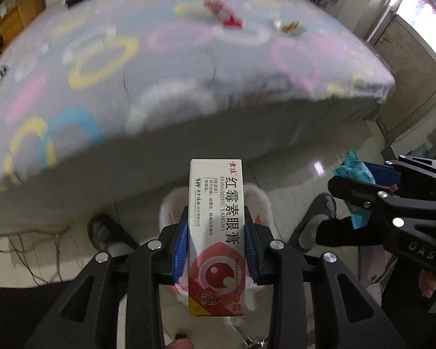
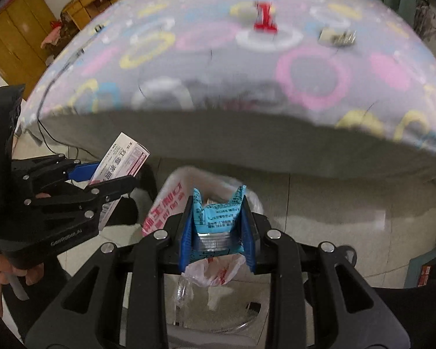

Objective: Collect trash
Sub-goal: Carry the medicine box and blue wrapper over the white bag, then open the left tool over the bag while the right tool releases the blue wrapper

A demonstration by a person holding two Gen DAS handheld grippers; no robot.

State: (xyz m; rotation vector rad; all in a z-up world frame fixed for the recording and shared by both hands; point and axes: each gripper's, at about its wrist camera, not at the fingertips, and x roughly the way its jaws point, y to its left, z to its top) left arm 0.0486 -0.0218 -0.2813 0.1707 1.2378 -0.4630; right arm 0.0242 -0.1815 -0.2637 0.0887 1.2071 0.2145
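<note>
Left claw (image 1: 216,234) is clamped on a white-red ointment box (image 1: 216,232); right claw (image 2: 218,226) is clamped on a blue wrapper (image 2: 218,218). Both are held above a plastic bag (image 2: 171,203) on the floor, near the bed (image 2: 247,72). A red wrapper (image 1: 223,14) is seen far on the bed.

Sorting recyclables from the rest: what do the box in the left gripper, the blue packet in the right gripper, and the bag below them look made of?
The ointment box looks like glossy printed cardboard: straight edges, flat faces. The blue wrapper seems plastic film with a silvery inner layer, crumpled between the pads. The bag appears thin translucent plastic, wrinkled, with red print.
</note>
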